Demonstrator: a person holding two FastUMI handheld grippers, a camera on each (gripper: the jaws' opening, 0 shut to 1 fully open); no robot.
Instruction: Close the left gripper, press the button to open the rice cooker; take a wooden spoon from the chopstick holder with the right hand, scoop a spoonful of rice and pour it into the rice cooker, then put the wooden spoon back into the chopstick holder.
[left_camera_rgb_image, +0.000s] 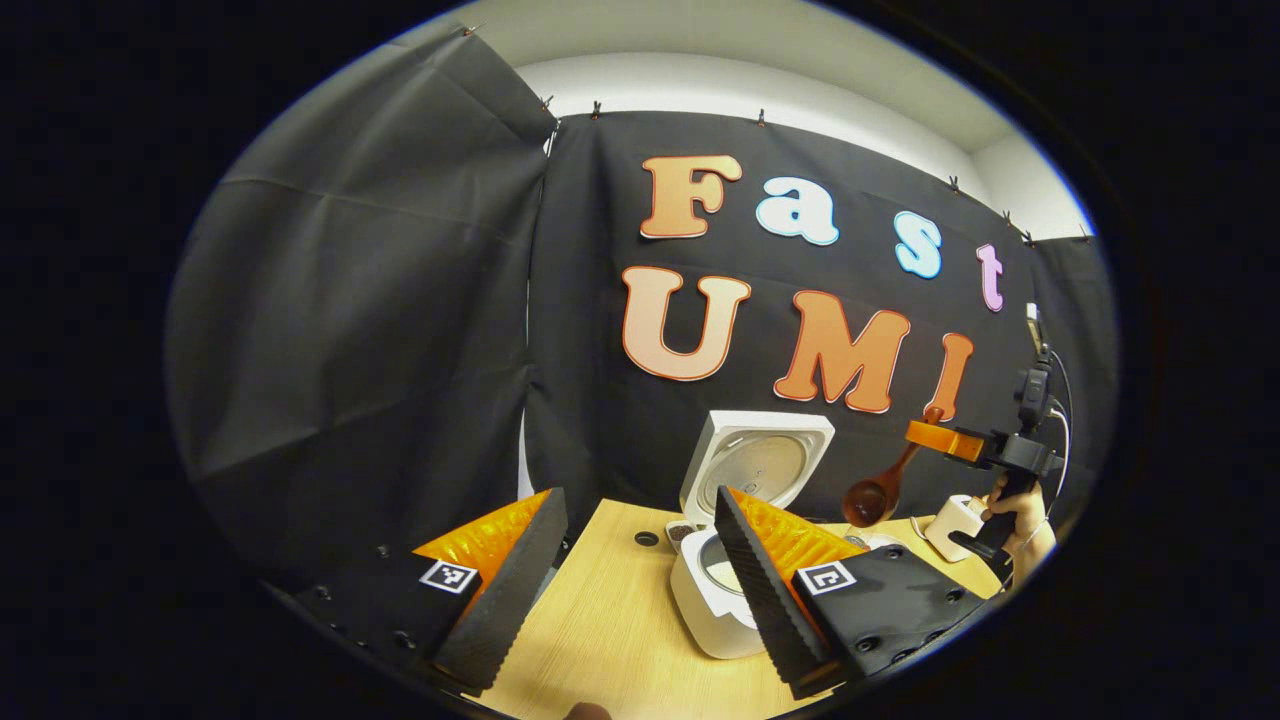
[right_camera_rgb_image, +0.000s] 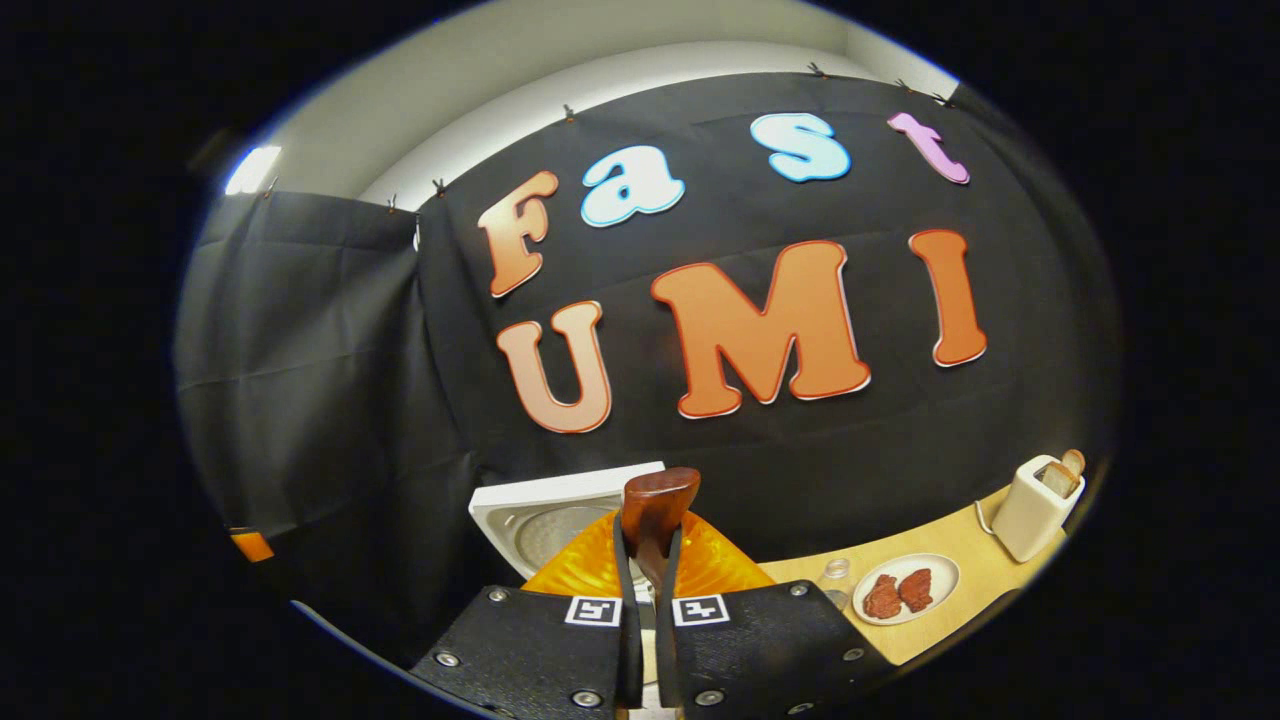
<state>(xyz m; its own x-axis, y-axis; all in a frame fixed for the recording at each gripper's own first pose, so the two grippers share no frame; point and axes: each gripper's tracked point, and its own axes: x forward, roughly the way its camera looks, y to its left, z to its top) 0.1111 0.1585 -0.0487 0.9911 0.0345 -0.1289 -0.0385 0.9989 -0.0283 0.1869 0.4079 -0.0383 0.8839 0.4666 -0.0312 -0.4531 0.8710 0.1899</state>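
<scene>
In the left gripper view my left gripper stands open over the wooden table with nothing between its fingers. Just past its right finger sits the white rice cooker, its lid raised upright. Farther right, the right gripper is held up by a hand, with the wooden spoon hanging bowl-down to the right of the cooker. I cannot tell what the bowl carries. In the right gripper view my right gripper is shut on the spoon's handle, and the cooker's open lid lies behind it.
A white toaster with bread stands at the table's right end, also visible as a white toaster beyond the spoon. A plate of brown meat pieces and a small glass jar sit nearby. Bare tabletop lies under the left gripper.
</scene>
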